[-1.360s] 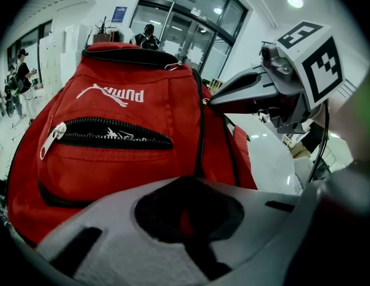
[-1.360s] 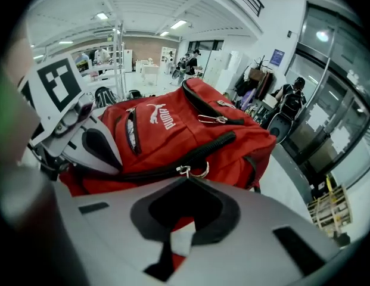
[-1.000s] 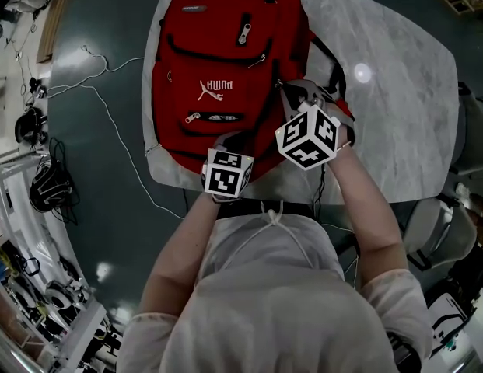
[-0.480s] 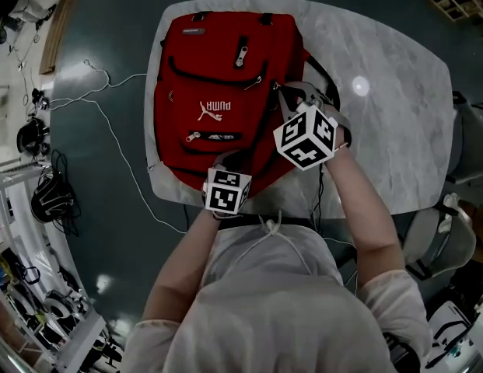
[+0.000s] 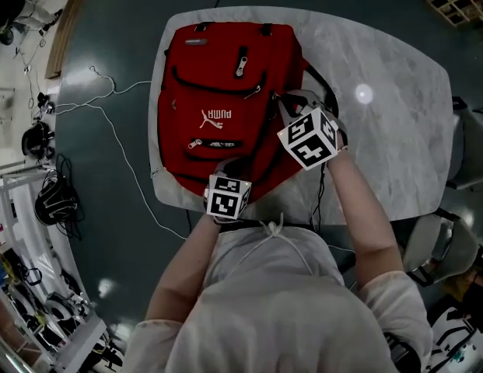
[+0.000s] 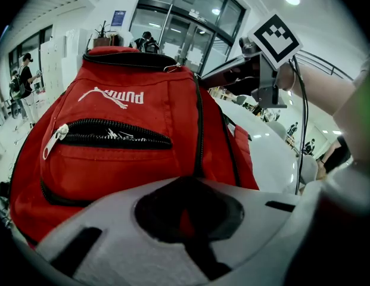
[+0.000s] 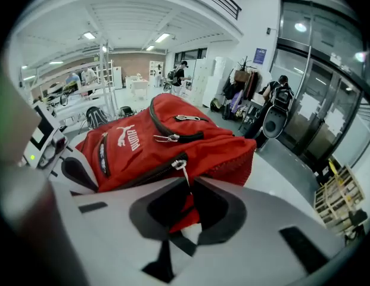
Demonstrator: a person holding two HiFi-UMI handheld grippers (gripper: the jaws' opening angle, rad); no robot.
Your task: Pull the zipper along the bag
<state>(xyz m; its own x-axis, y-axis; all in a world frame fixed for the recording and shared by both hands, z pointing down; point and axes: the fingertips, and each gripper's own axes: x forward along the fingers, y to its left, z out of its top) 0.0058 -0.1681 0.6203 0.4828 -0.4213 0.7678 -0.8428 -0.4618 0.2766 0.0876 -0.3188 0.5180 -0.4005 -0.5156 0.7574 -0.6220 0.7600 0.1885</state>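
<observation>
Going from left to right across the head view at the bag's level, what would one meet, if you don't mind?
White cable on the floor → red backpack → right gripper → bare marble tabletop.

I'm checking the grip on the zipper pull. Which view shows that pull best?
The right gripper view: the zipper pull sits just ahead, its white cord running between the closed jaws of the right tool. In the head view and left gripper view it is too small to make out.

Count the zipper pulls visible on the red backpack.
4 on the backpack: top pull, curved-pocket pull, lower-pocket pull, and side pull between the right gripper jaws. Others may be hidden.
</observation>
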